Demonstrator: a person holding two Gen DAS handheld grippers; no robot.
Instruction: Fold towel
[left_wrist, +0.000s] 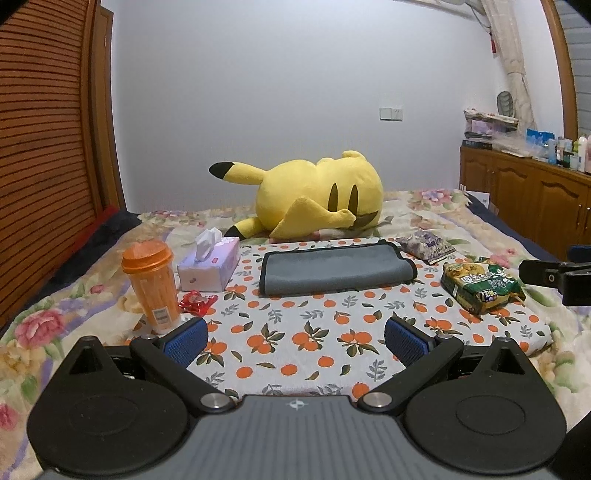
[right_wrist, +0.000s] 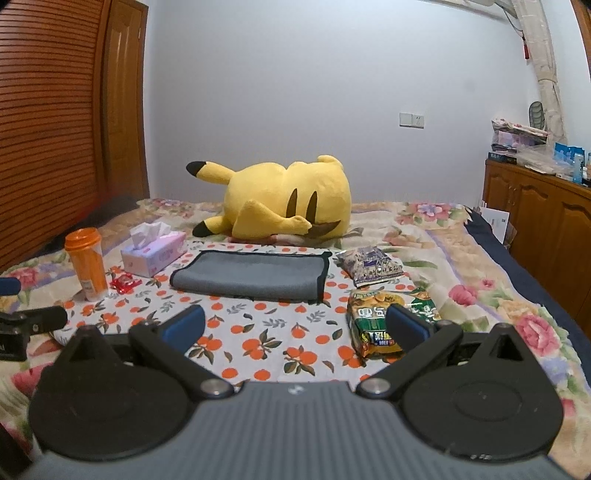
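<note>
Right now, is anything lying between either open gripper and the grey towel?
Nothing visible. Only bare orange-print cloth lies between the left gripper, the right gripper and the grey towel. The green snack packet sits to the right, off that path.

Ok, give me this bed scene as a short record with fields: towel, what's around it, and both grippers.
towel: grey towel with black edging, lying folded on the orange-print cloth
left of towel: pink tissue box, orange lidded cup, red wrapper
right of towel: purple packet, green noodle packet
behind towel: yellow plush toy
left gripper: open, holding nothing
right gripper: open, holding nothing
</note>
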